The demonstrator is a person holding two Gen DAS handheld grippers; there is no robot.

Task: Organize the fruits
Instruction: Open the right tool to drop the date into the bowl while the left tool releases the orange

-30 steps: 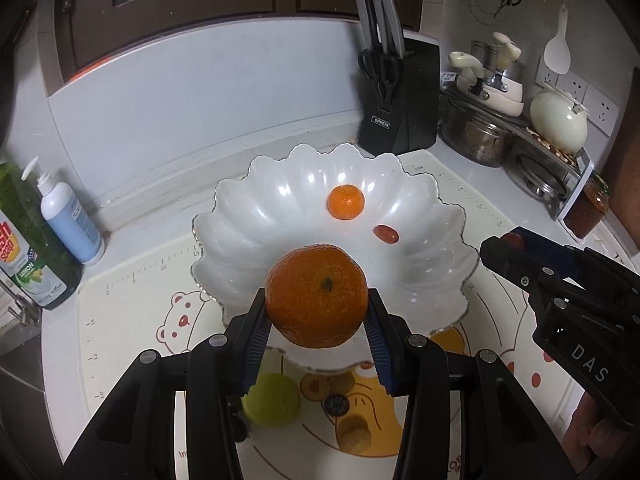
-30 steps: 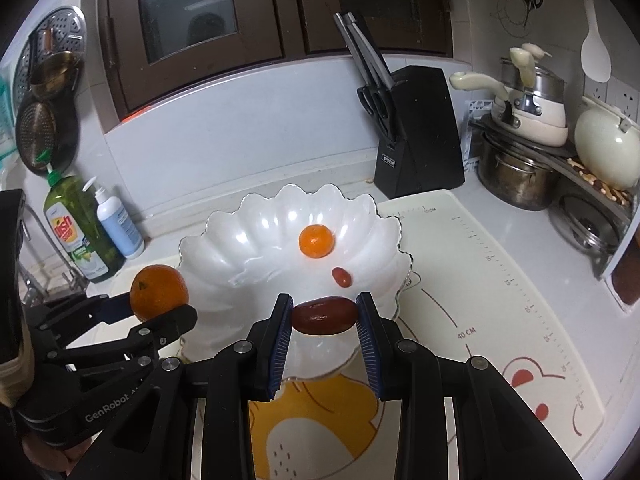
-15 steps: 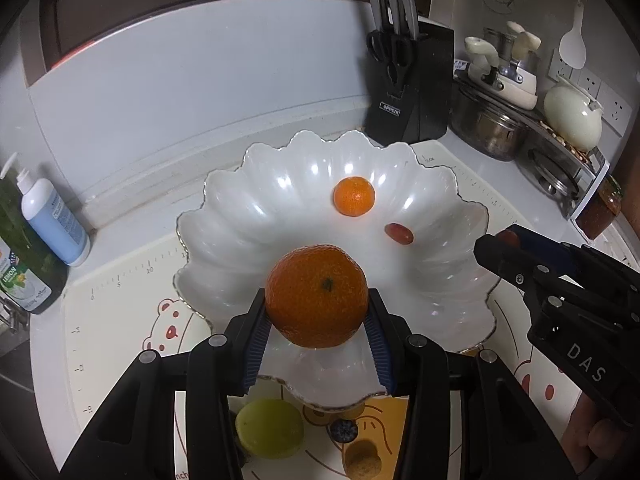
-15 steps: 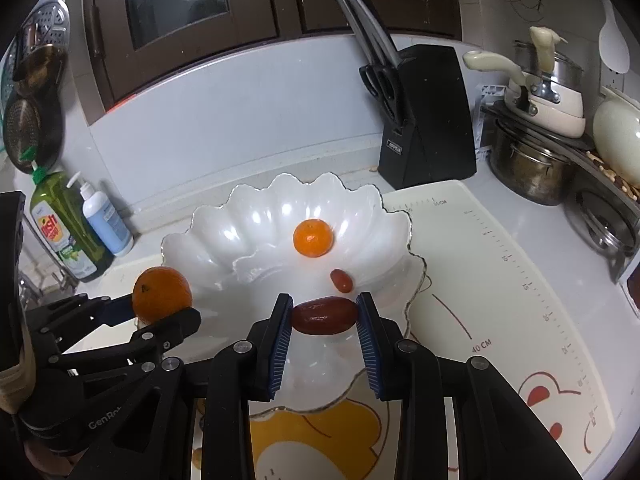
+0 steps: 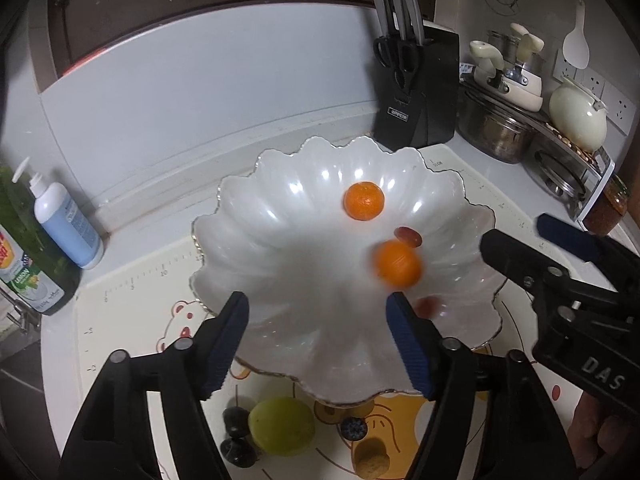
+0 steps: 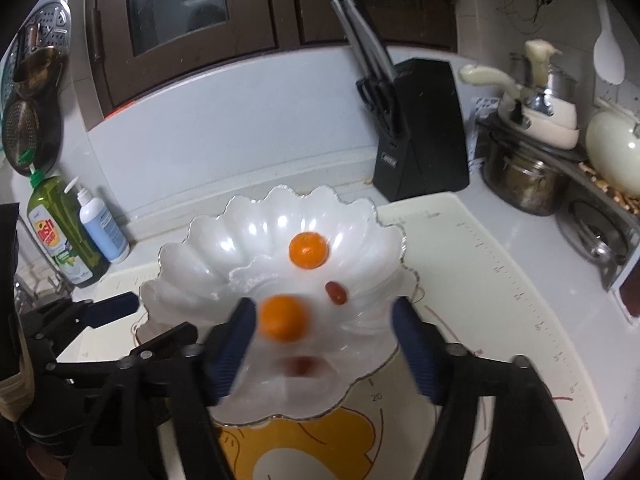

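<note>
A white scalloped bowl (image 5: 280, 264) (image 6: 200, 264) sits on a printed mat. In it lie a small orange (image 5: 363, 201) (image 6: 308, 250) and a red date (image 5: 408, 237) (image 6: 336, 293). A larger orange (image 5: 397, 265) (image 6: 283, 317), blurred, is in the bowl, free of the fingers. A second red date (image 5: 427, 306) (image 6: 301, 365), blurred, is near the bowl's front. My left gripper (image 5: 318, 340) is open and empty over the bowl's near rim. My right gripper (image 6: 322, 344) is open and empty, and shows in the left wrist view (image 5: 536, 240).
A green fruit (image 5: 282, 426), dark grapes (image 5: 236, 436) and a brown ball (image 5: 372, 458) lie on the mat before the bowl. A black knife block (image 5: 418, 88) stands behind. Soap bottles (image 5: 66, 220) stand left. Pots and a rack (image 5: 520, 128) stand right.
Both grippers have opened. The large orange has left my left gripper and the red date has left my right gripper; both now are in the bowl, blurred.
</note>
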